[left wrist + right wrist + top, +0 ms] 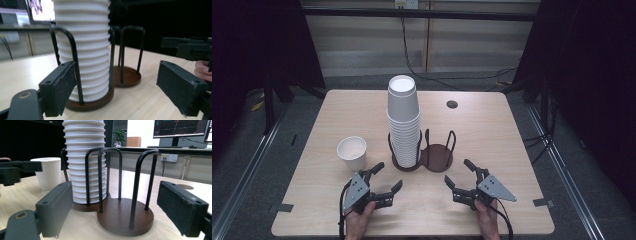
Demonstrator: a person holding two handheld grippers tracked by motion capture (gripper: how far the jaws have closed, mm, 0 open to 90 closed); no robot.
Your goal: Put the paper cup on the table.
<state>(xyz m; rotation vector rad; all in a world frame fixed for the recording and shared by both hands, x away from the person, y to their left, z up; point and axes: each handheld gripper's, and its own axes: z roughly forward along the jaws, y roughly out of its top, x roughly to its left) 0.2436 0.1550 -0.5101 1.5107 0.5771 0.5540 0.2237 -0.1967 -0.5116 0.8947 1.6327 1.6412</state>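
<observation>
Pale wooden table (492,135): tall, ribbed white cup stack (403,120).

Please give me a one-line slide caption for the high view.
Two open hand-held grippers, left and right, face a cup stack in a two-ring holder; single cup alongside.

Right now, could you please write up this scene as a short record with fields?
surface: wooden table
holder: dark two-bay cup holder with wire hoops
left bay: tall stack of white cups
right bay: empty
loose item: single white cup, upright, left of the holder
left hand-held gripper: open, holds nothing, near the table's front edge
right hand-held gripper: open, holds nothing, near the table's front edge
</observation>
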